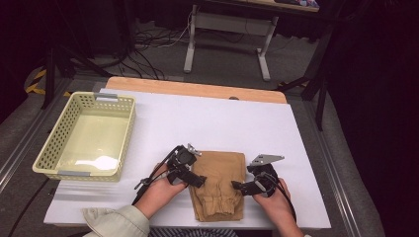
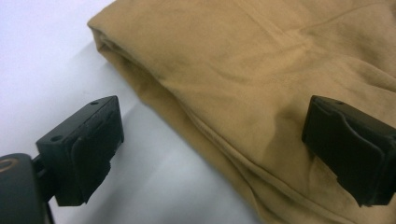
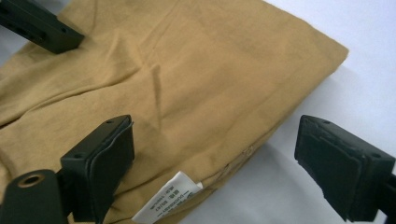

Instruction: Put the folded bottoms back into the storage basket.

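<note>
White table top (image 1: 207, 118) over a wooden one, dark room behind with cables on the floor. A folded tan garment (image 1: 219, 185) lies near the front edge, between the two hands. The left gripper (image 1: 196, 180) sits at its left edge with jaws spread wide, one over the white surface and one over the cloth, nothing pinched. The right gripper (image 1: 238, 186) is at the right edge, jaws also spread, straddling the fold by a small white label (image 3: 164, 203). A pale yellow basket (image 1: 123, 143) stands well off to the left.
</note>
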The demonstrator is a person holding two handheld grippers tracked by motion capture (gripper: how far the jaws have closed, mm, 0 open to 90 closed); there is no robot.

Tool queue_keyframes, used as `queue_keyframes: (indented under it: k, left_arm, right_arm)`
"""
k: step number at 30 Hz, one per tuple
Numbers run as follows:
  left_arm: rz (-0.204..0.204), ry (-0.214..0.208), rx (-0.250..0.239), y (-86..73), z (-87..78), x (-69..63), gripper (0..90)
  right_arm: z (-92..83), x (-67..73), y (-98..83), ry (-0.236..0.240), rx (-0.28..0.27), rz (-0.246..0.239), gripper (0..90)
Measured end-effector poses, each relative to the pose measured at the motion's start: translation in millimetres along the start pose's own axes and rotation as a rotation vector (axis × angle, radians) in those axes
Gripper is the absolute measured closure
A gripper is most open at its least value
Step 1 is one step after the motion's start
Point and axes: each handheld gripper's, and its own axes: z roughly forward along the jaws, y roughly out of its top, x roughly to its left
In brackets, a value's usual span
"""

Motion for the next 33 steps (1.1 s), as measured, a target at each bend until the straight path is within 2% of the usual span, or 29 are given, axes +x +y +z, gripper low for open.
queue_keyframes:
  k: [8,14,19,24,28,33]
  left_arm:
    - [0.003,0.031,0.006,1.1,2.6,-4.7,5.4]
    - [0.035,0.094,0.02,1.7,6.5,-12.5,5.9]
    - [0.038,0.105,0.021,2.4,7.2,-14.6,6.9]
    - [0.05,0.1,0.024,3.3,6.3,-18.3,13.6]
    - [0.05,0.098,0.029,3.7,5.9,-18.7,15.6]
    - [0.051,0.097,0.034,4.6,4.7,-20.9,20.9]
  right_arm:
    - [-0.6,0.4,0.4,0.001,-0.004,-0.006,12.4]
    - [-0.9,0.6,0.5,-0.001,-0.006,-0.009,12.3]
    - [-2.1,0.4,0.7,-0.003,-0.01,-0.005,12.3]
    - [-1.2,1.5,1.1,-0.002,-0.006,-0.014,12.3]
    - [0.9,2.0,0.8,-0.002,0.007,-0.014,12.4]
    - [3.5,-0.3,-0.5,-0.014,0.033,-0.004,18.1]
